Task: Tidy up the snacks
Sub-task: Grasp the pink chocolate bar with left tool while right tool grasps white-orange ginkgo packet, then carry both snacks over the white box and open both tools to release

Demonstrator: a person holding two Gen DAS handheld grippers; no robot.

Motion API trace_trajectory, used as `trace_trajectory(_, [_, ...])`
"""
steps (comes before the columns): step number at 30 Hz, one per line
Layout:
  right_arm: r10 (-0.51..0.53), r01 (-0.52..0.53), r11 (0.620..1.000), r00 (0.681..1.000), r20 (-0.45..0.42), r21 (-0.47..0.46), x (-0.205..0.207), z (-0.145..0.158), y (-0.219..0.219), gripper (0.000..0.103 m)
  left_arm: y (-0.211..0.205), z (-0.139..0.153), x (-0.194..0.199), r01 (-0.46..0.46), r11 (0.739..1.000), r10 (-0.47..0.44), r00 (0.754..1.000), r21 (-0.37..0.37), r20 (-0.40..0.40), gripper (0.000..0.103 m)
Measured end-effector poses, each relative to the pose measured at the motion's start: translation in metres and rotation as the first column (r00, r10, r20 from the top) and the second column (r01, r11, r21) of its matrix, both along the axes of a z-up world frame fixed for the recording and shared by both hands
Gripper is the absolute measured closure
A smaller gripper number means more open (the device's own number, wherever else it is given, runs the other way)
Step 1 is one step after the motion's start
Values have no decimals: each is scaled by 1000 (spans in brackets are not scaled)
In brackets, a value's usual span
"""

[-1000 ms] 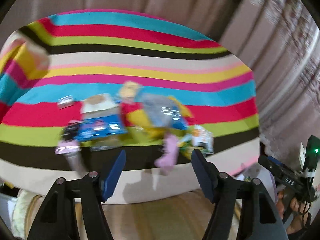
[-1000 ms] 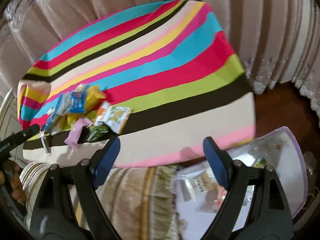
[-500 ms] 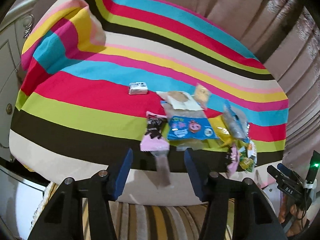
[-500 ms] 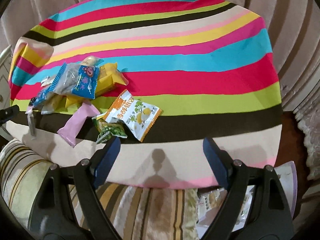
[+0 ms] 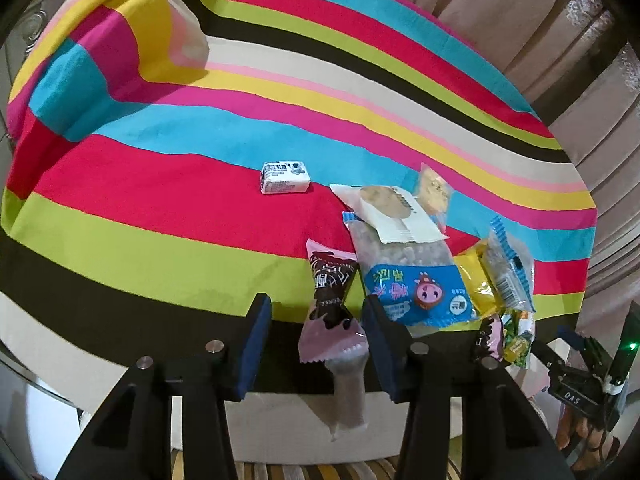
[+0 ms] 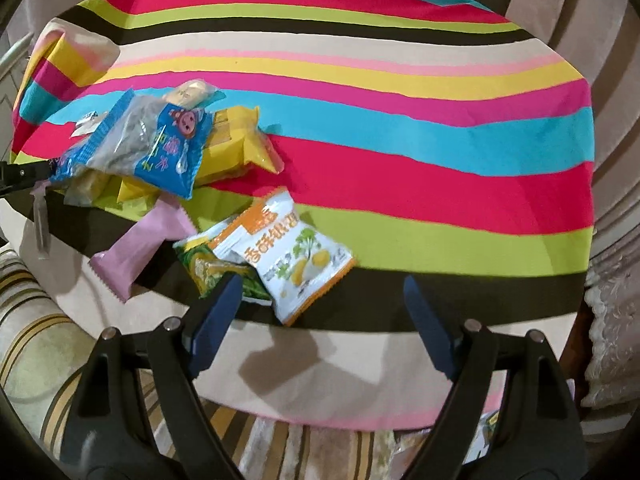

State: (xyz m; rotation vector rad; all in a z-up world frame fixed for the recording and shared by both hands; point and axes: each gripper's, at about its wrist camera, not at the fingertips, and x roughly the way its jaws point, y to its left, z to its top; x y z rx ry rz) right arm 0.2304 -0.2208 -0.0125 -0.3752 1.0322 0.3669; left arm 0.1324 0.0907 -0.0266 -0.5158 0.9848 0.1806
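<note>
A pile of snack packets lies on the striped tablecloth [image 5: 160, 208] near its front edge. My left gripper [image 5: 316, 304] points down at a pink and brown packet [image 5: 328, 304], which lies between its jaws. The jaws are closing, with a gap still showing on the left side. Beside it lie a blue packet [image 5: 416, 284], a white cookie packet [image 5: 394, 212] and a small white packet [image 5: 285, 177]. My right gripper [image 6: 323, 284] is open wide just in front of a white and orange packet [image 6: 296, 256], with a green packet [image 6: 208, 264] at its left finger.
A pink packet [image 6: 140, 252], a blue packet [image 6: 160, 140] and a yellow packet [image 6: 240, 140] lie further left in the right wrist view. The cloth is folded up at the far left corner [image 5: 160, 40]. Curtains [image 5: 580, 60] hang behind, and a striped cushion [image 6: 40, 340] sits below the table edge.
Both grippers have come closer to the pile and lower. The left jaws have narrowed around the pink and brown packet. The clear tray has slid out of the right wrist view.
</note>
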Motion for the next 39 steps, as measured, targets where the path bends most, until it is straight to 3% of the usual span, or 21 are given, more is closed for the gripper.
trace_trajectory(8, [43, -39, 996, 998, -51, 79, 19, -6, 4, 22, 1, -12, 12, 20, 1000, -20, 999, -18, -30, 71])
trace_trajectory(11, [61, -38, 982, 991, -123, 183, 29, -13, -2, 30, 2, -14, 15, 22, 999, -23, 999, -25, -35, 76])
trace_trajectory(12, [64, -29, 975, 986, -152, 220, 32, -16, -6, 37, 2, -14, 15, 22, 999, -23, 999, -26, -35, 76])
trace_trajectory(13, [57, -18, 974, 984, -167, 228, 33, -19, -8, 44, 3, -14, 15, 23, 999, -23, 999, -25, -34, 76])
trace_trajectory(15, [46, -4, 974, 983, -179, 227, 35, -25, -13, 47, 2, -14, 14, 23, 1000, -24, 999, -19, -33, 77])
trace_trajectory(17, [45, -1, 971, 982, -181, 240, 36, -25, -14, 47, 2, -15, 14, 23, 1000, -24, 999, -13, -32, 77])
trace_trajectory(23, [65, -42, 985, 988, -137, 166, 34, -27, 0, 47, -2, -12, 13, 26, 999, -25, 999, 24, -34, 78])
trace_trajectory(25, [71, -51, 985, 990, -121, 163, 32, -25, 0, 53, -3, -11, 10, 19, 999, -18, 999, 33, -30, 80])
trace_trajectory(29, [67, -49, 983, 993, -97, 176, 29, -19, -5, 57, -5, -4, 4, 5, 998, -4, 1000, 59, -12, 86])
trace_trajectory(39, [21, -4, 975, 997, -75, 220, 13, -3, -30, 58, -10, 5, -15, -19, 998, 19, 1000, 62, -7, 89])
